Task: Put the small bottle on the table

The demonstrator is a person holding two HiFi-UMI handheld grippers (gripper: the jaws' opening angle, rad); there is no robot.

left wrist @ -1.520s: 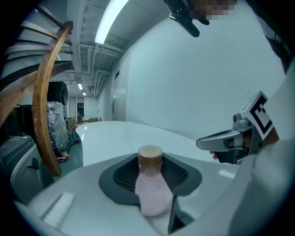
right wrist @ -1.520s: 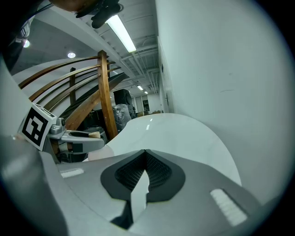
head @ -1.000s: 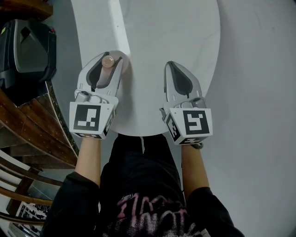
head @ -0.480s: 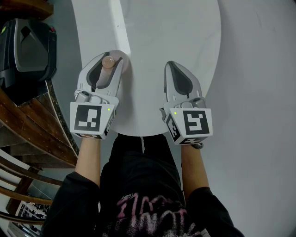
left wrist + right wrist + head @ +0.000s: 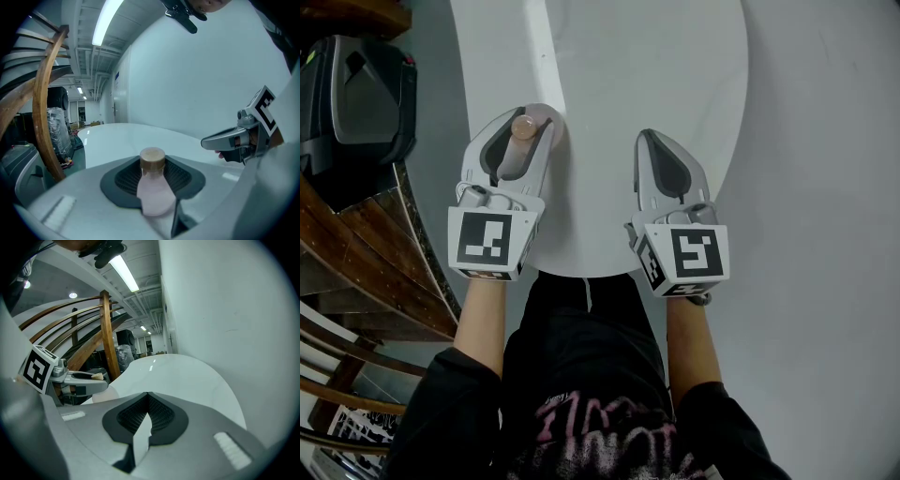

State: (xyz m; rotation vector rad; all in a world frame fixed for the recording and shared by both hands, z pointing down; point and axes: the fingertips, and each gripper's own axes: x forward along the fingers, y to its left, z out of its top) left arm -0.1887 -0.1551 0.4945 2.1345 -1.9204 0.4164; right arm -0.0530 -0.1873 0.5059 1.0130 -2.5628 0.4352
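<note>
A small pale-pink bottle (image 5: pixel 154 190) with a tan cap (image 5: pixel 523 124) stands upright between the jaws of my left gripper (image 5: pixel 528 126), which is shut on it just above the near-left part of the round white table (image 5: pixel 619 66). In the right gripper view the bottle's cap (image 5: pixel 97 376) shows in the left gripper over at the left. My right gripper (image 5: pixel 649 141) hovers over the table's near-right part, shut with nothing between its pads (image 5: pixel 159 413). Whether the bottle's base touches the table is hidden by the jaws.
A curved wooden chair frame (image 5: pixel 356 281) stands at the left, with a dark bin or case (image 5: pixel 356 98) behind it. Grey floor (image 5: pixel 825 187) lies to the right of the table. The person's dark clothing (image 5: pixel 581 375) is below the table's near edge.
Both grippers have shifted very slightly to the right and a touch forward; the left one still holds the bottle. Little else differs.
</note>
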